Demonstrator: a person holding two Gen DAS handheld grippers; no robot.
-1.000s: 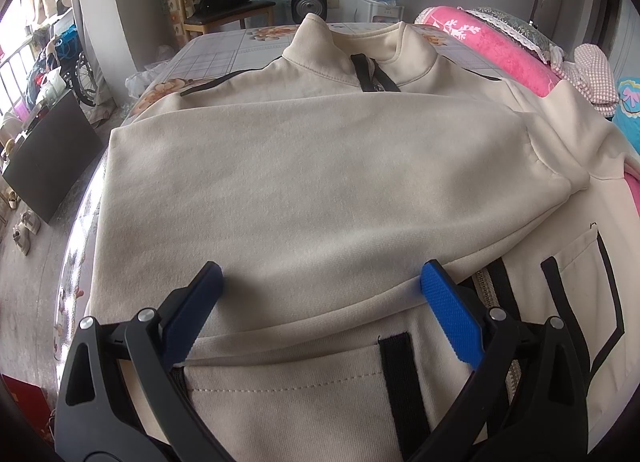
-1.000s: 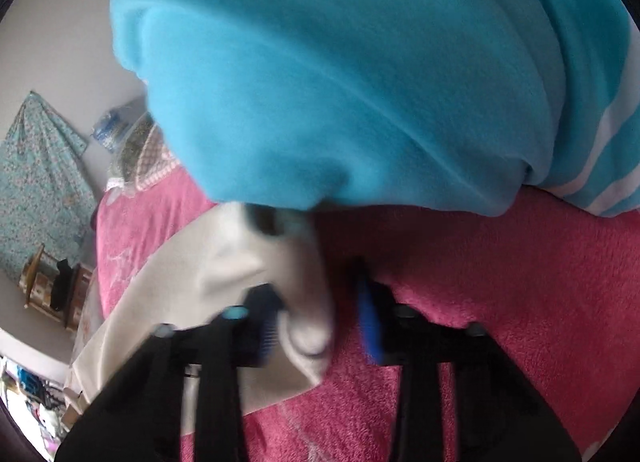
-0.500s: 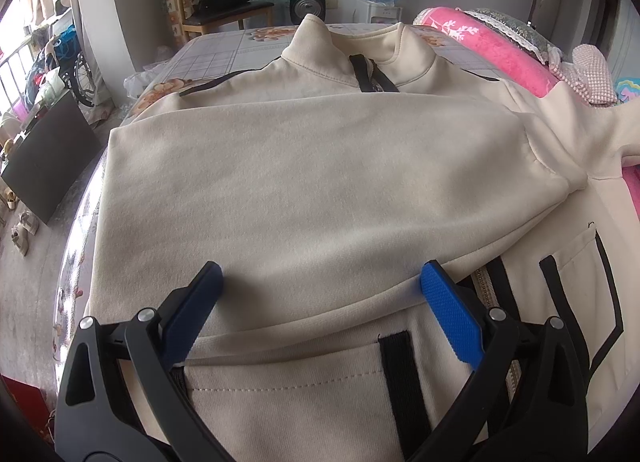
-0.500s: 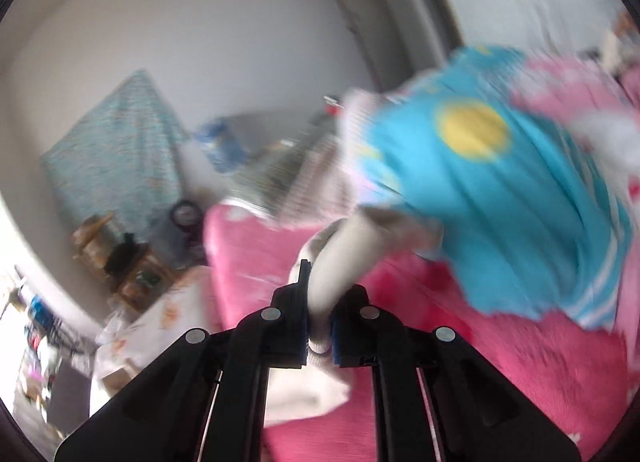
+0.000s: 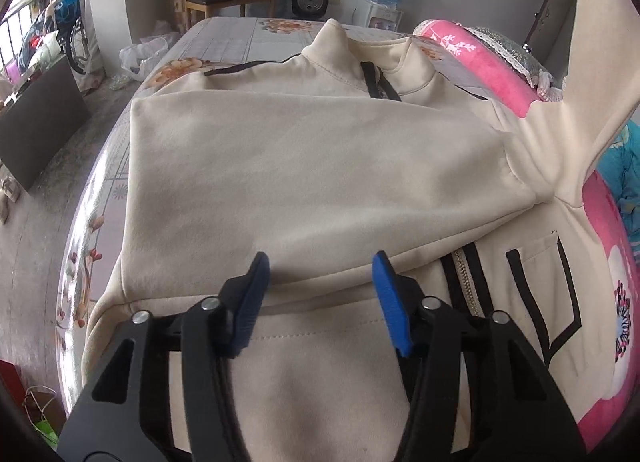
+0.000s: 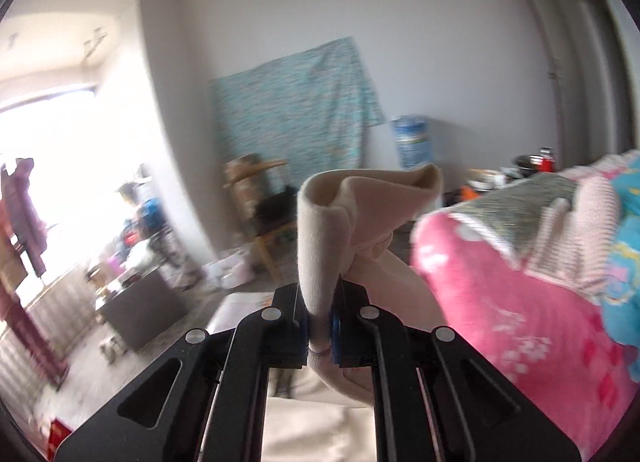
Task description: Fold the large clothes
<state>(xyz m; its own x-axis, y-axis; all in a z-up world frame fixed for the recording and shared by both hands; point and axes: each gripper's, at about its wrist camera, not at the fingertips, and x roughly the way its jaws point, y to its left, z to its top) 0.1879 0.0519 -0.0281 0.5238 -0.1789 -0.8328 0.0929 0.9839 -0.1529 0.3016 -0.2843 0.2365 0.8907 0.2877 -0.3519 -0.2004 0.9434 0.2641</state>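
1. Starting on the left: the bed [image 5: 224, 34] with its floral sheet carries the cream zip-up sweatshirt [image 5: 312, 166], spread flat, collar towards the far end, one sleeve already folded across the chest.
2. Over the near hem hover the left tongs [image 5: 318, 282], blue pads pointing down at the fabric. Their jaws have just been closing, now about half apart, and nothing sits between them: the cloth lies below, untouched.
3. Moving right, past the black-trimmed pocket [image 5: 540, 290] and the zipper, the other sleeve [image 5: 592, 62] rises off the bed, up beside the pink blanket [image 5: 496, 78].
4. At the far right, the right tongs [image 6: 320, 326] are clamped tight on that sleeve's ribbed cuff [image 6: 316, 246], which bunches above the pads.
5. Step in hand, by my reading: folding the second sleeve inward. The next move calls for carrying the cuff across the chest and laying it flat over the first sleeve, with the left tongs pinning or smoothing the body so it doesn't drag.
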